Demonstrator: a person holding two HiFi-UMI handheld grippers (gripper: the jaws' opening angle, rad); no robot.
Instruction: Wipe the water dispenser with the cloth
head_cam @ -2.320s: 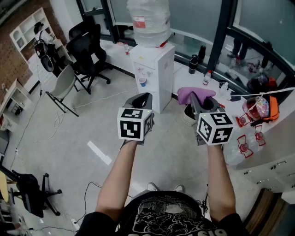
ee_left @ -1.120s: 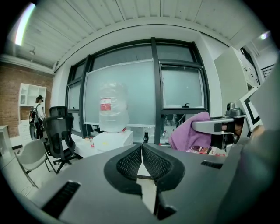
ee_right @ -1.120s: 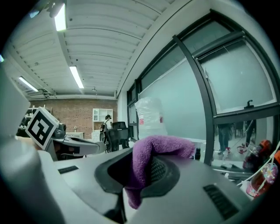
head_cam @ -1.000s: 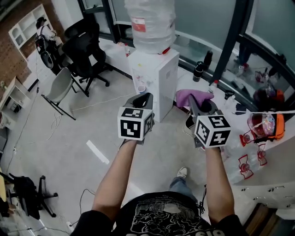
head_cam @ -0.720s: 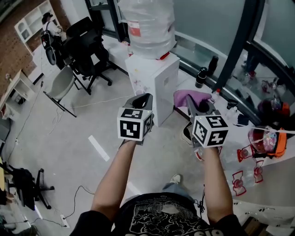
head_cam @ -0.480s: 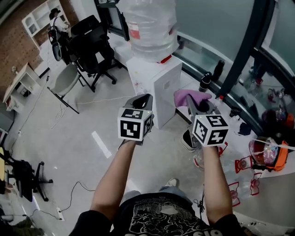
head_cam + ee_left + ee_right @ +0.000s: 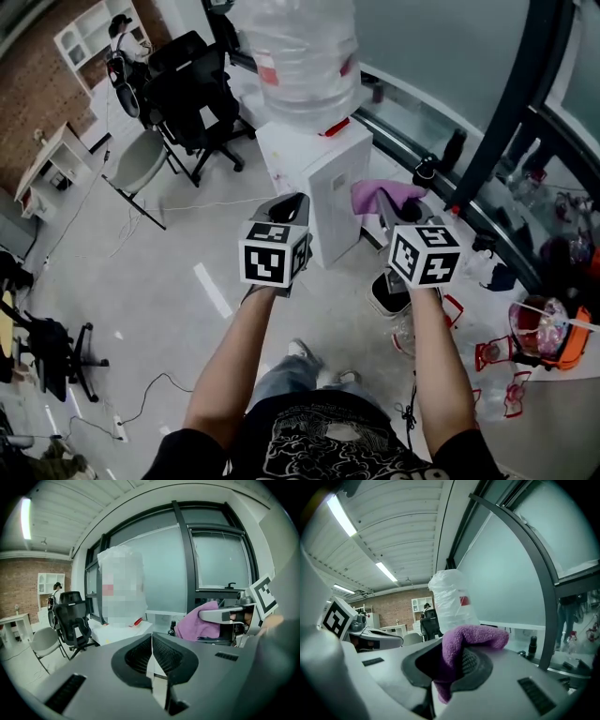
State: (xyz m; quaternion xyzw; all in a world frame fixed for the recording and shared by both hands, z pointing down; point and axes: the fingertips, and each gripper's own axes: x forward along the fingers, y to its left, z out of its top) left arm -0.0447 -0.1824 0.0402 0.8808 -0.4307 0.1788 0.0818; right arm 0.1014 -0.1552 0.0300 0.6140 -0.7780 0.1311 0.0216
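The person's arms reached forward. The left hand-held gripper (image 7: 290, 202) had its jaws pressed together with nothing between them, while the right hand-held gripper (image 7: 397, 204) pinched the purple cloth (image 7: 379, 194), which bulged out over its tips. Compared with two seconds earlier, the person had stepped forward: the white water dispenser (image 7: 323, 183) now stood just past both grippers rather than well ahead of them, and the cloth hung near its upper right side, apparently not yet touching. That suggested the approach was nearly over and wiping had not begun. The big bottle (image 7: 302, 56) on top of the dispenser loomed over the cabinet and would likely crowd any pass across the top, so the sides looked easier to reach first. On the floor just below the right gripper sat a small bin (image 7: 386, 292). Farther off were dark drink bottles (image 7: 455, 148) on the window ledge, a grey chair (image 7: 139, 165) and a black office chair (image 7: 199, 92).
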